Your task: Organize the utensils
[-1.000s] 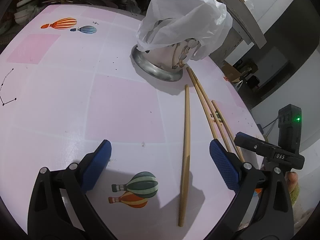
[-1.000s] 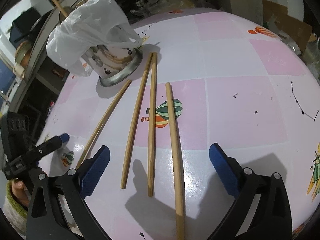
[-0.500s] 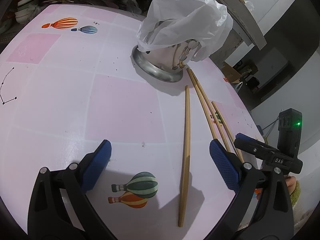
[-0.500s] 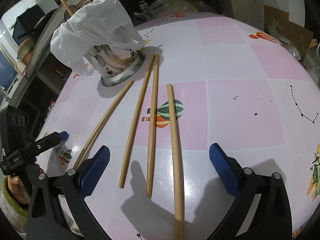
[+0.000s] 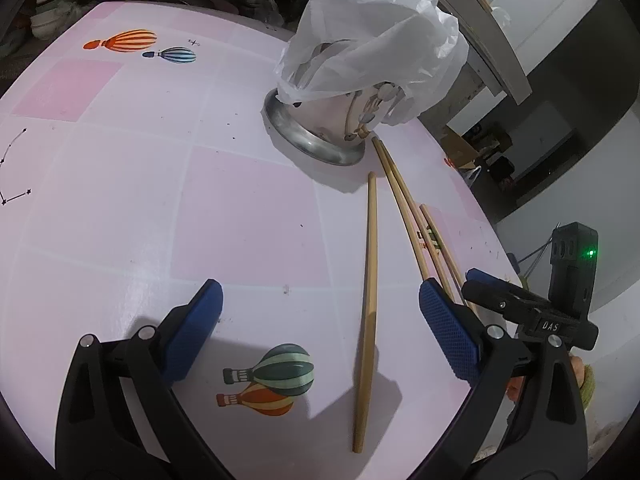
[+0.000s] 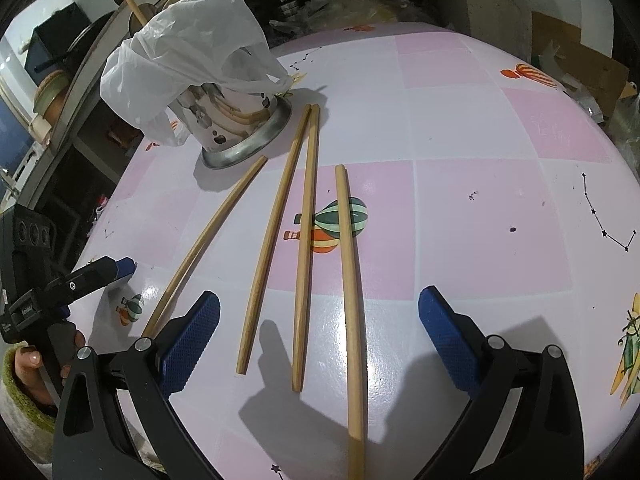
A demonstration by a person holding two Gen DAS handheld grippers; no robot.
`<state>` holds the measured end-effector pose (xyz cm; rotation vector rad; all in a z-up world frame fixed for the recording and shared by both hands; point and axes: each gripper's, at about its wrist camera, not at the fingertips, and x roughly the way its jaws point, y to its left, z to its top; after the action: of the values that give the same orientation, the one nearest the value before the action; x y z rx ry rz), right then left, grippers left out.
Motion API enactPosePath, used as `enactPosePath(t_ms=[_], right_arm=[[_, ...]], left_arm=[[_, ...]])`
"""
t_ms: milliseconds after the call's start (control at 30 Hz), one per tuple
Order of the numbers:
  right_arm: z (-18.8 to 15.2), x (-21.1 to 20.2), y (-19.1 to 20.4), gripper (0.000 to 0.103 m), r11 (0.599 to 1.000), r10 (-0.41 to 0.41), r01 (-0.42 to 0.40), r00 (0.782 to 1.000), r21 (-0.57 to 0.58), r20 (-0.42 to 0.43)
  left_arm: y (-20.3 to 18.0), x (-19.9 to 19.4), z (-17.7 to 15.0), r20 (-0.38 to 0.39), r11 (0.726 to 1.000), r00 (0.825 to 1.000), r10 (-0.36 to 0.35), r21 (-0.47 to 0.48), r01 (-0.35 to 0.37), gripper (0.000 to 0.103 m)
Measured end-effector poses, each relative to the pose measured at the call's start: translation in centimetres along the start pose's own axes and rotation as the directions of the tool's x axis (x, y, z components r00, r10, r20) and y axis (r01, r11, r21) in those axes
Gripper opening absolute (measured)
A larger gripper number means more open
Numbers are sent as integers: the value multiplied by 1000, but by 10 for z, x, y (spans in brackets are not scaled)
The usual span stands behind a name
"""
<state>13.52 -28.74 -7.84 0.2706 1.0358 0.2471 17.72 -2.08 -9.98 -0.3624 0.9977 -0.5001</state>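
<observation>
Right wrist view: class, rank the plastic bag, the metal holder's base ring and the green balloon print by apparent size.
1. Plastic bag
2. Base ring
3. Green balloon print

The print lies nearer the camera, yet looks smallest.

Readable markings, as I find them:

1. "DAS" in pale capitals on the black body of my right gripper (image 5: 550,326), seen from my left wrist camera (the only text I can read with confidence).
2. A small pale label on the black body of my left gripper (image 6: 26,311), seen from my right wrist camera; the letters are too small to make out.
3. Dark marks on one chopstick (image 5: 430,236): blurred, unreadable.

The table cover (image 5: 240,208) bears pictures only, no words.
</observation>
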Motion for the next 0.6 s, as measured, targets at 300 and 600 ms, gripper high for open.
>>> enactPosePath(t_ms=[300,600], right_arm=[[0,-1,-1,97,1000,5,-5,1000,8,1],[0,-1,-2,97,1000,7,-7,1000,9,2]], left_arm=[[-3,2,2,-11,1000,1000,12,-4,-12,95],[2,1,5,1,998,1000,-1,-69,1,95]])
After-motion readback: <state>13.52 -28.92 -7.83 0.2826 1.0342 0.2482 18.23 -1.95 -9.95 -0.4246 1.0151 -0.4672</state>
